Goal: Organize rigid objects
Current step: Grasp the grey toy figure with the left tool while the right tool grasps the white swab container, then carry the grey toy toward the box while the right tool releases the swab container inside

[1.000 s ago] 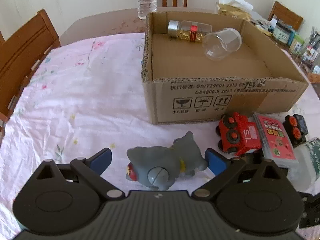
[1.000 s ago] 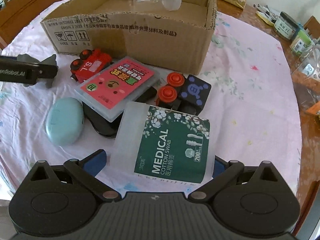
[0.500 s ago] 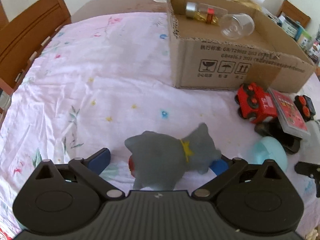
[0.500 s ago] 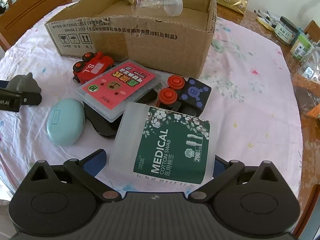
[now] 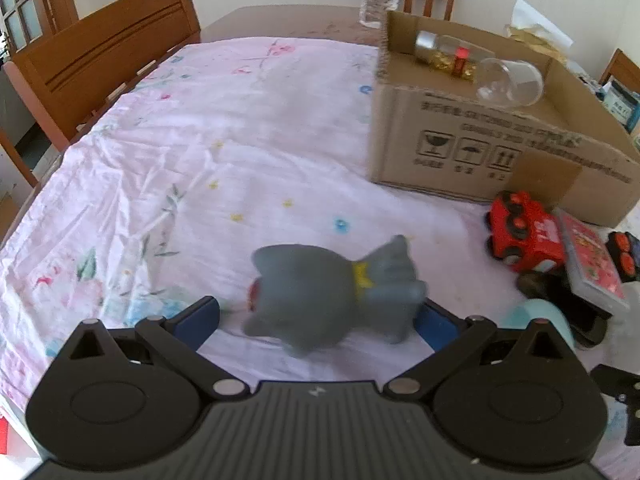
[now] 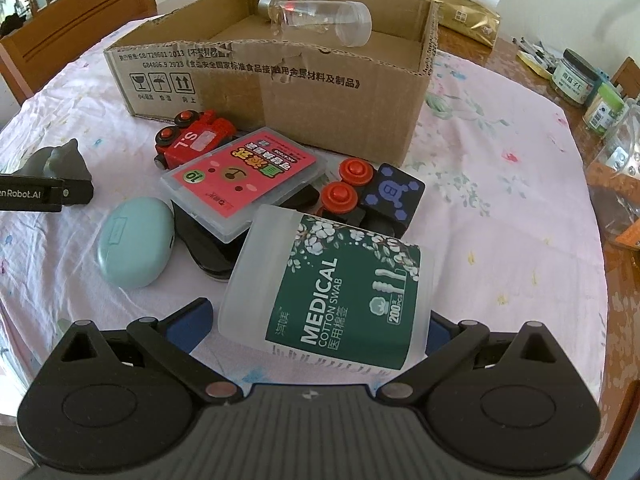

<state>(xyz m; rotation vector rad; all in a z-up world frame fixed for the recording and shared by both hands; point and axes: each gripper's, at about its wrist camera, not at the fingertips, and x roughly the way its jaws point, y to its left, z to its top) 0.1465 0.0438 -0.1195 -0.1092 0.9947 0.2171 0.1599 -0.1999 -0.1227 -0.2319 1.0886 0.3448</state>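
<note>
A pink floral tablecloth covers a wooden table among chairs. Beside the cardboard box, the left gripper jaws spread around the grey toy; the right gripper spreads around the "MEDICAL COTTON SWAB" tub.

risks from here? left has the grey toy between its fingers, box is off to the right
The grey toy sits off-centre in the left gripper: only the right finger seems to touch it, so it may slip or twist. Carried low, it could hit the cardboard box wall or the red toy truck.
</note>
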